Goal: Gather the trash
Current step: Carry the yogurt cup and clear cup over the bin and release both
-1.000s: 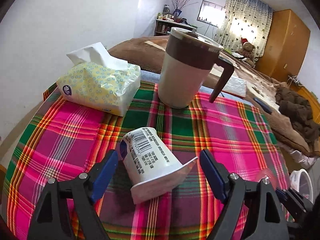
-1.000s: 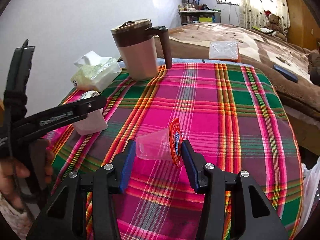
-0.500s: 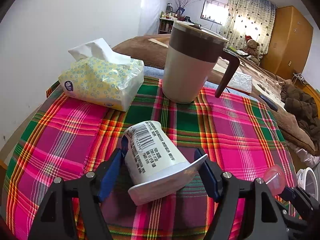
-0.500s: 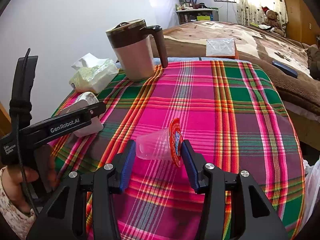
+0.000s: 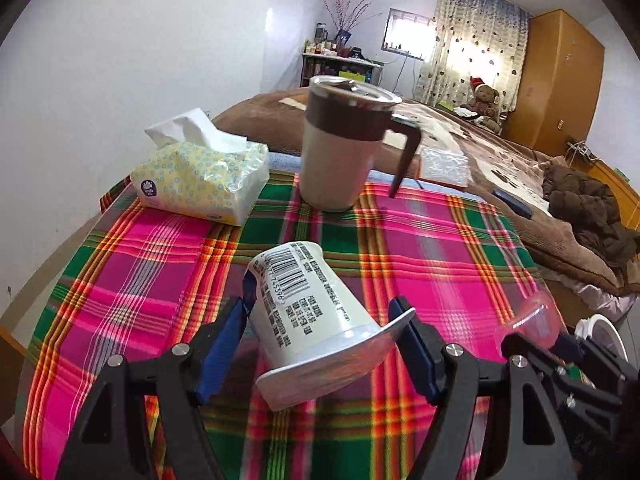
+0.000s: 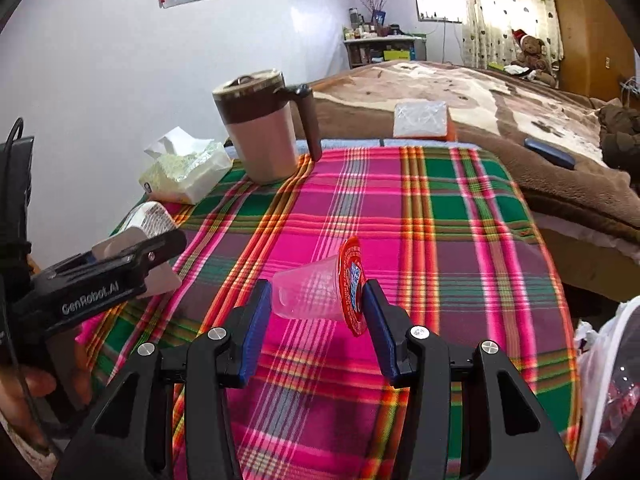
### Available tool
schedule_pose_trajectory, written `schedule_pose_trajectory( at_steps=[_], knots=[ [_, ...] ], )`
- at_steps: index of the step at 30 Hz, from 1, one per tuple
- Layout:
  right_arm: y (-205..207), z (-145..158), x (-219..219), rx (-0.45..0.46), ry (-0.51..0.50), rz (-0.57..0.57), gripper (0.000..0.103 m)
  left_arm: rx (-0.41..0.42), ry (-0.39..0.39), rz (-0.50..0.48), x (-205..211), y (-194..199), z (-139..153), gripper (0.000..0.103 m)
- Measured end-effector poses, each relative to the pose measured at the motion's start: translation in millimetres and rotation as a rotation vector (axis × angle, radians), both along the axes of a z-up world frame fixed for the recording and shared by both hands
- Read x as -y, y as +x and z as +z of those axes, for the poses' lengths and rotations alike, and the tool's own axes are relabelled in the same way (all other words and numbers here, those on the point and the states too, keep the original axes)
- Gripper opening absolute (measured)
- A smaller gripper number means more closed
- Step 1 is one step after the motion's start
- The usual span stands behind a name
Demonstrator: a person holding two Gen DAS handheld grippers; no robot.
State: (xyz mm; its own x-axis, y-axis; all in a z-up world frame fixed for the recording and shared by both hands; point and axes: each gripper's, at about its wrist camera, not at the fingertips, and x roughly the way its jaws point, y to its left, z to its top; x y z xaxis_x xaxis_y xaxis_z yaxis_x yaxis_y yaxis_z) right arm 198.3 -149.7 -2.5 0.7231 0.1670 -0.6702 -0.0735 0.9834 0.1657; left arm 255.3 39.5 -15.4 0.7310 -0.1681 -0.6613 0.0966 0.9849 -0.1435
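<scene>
White yoghurt cup (image 5: 316, 320), barcode up, lying on its side between the blue pads of the left gripper (image 5: 320, 344), base against the left pad, flared rim against the right; apparently lifted clear of the plaid tablecloth (image 5: 160, 264), near its front-left edge. Jaws just closed in on it and now pressing from both sides. Worth keeping that squeeze steady: thin wall, easily crushed or sprung out. Clear plastic cup (image 6: 312, 294) with a red foil lid, also sideways, clamped end to end in the right gripper (image 6: 316, 320) at about half its span, over the middle of the front edge. Best carried level and slowly, both together, toward the white bag (image 6: 608, 360) just off the front-right corner, probably the trash bag, though only its edge shows. Lidded mug (image 5: 340, 144) and tissue pack (image 5: 200, 180) at the far-left edge: well apart, no obstacle.
</scene>
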Motion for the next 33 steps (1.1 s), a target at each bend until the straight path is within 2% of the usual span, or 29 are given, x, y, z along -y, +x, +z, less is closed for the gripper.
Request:
schedule_pose_trajectory(
  at_steps=[7, 14, 22, 33],
  knots=[
    [-22.9, 19.1, 14.9, 0.049, -0.005, -0.033, 0.048, 0.064, 0.017, -0.038, 17.0, -31.2, 19.2, 0.075],
    [-50.9, 36.5, 38.9, 0.098, -0.006, -0.087, 0.048, 0.106, -0.008, -0.101, 40.0, -59.7, 36.6, 0.075],
    [-84.4, 50.0, 73.1, 0.145, -0.014, -0.167, 0.048, 0.158, -0.015, -0.199, 80.8, -87.6, 54.1, 0.075],
    [-115.3, 54.8, 127.7, 0.172, -0.044, -0.303, 0.048, 0.188, -0.034, -0.343, 144.0, -109.9, 62.7, 0.075]
  ],
)
